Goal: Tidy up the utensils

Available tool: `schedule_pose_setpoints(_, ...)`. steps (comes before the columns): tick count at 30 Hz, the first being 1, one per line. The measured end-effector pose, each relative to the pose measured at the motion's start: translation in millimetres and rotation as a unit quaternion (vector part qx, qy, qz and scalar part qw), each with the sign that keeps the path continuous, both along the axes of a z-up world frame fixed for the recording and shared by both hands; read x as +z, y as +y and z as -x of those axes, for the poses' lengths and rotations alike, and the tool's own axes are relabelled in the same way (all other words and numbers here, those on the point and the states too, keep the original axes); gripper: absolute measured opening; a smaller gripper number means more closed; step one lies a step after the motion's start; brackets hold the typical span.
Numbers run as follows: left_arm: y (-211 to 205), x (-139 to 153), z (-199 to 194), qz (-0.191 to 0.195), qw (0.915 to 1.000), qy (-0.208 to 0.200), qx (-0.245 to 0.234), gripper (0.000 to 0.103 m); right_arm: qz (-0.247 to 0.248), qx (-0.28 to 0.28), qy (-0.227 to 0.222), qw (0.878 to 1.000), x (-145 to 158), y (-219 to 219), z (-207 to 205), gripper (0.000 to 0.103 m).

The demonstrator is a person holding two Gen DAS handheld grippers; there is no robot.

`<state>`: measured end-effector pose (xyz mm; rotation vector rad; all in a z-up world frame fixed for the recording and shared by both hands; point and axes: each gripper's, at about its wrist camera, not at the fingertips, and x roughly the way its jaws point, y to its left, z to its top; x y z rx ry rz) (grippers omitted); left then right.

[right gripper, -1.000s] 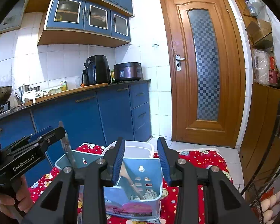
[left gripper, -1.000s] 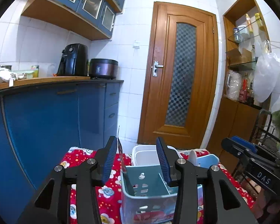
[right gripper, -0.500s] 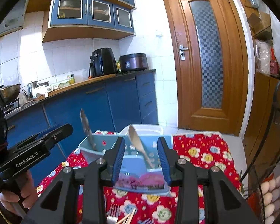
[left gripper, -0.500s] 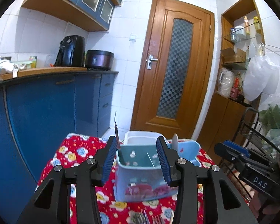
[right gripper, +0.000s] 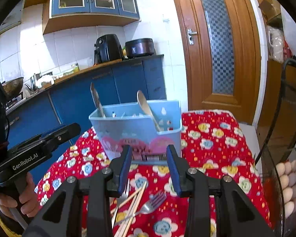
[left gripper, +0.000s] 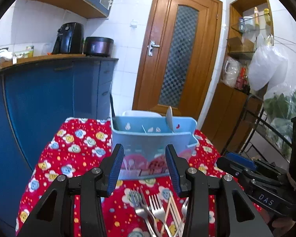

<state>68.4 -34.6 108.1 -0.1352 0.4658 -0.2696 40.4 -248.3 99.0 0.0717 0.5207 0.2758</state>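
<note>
Left hand-held gripper (left gripper: 144, 169): jaws wide, nothing between the blue pads, held above the table (left gripper: 77, 144) with its red flower-print cloth. Right hand-held gripper (right gripper: 149, 167): jaws wide, likewise empty.

Light-blue plastic utensil caddy (right gripper: 140, 130) stands on the cloth at 12 o'clock from both grippers. Inside it, a wooden spoon (right gripper: 146, 106) leans toward 11 o'clock in the right-hand compartment; a knife blade (right gripper: 96, 100) stands in the left-hand one.

Loose on the cloth just below the grippers: silver metal forks (left gripper: 148, 207) and pale wooden chopsticks (right gripper: 136, 199), overlapping one another at 6 o'clock from the caddy.
</note>
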Motion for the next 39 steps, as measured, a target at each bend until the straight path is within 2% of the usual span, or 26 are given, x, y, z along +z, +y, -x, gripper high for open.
schedule_pose_setpoints(12, -3.0, -43.2, 3.0, -0.004, 0.9971, 0.076, -0.005, 0.045, -0.008, -0.016, 0.047, 0.999, -34.0, -9.4, 9.6, 0.039)
schedule_pose_setpoints(20, -12.5, -60.8, 2.0, -0.011, 0.9945, 0.102, -0.016, 0.045, -0.017, -0.027, 0.072, 0.997, -52.6, -18.9, 11.2, 0.039)
schedule_pose_setpoints(33, -35.1, -89.1, 1.9, -0.050, 0.9889, 0.135, -0.036, 0.045, -0.033, -0.039, 0.095, 0.994, -70.8, -30.4, 11.8, 0.039)
schedule_pose_setpoints(39, -40.6, -100.1, -4.0, -0.061, 0.9850, 0.156, -0.041, 0.028, -0.042, -0.040, 0.101, 0.993, -75.8, -33.1, 12.6, 0.039)
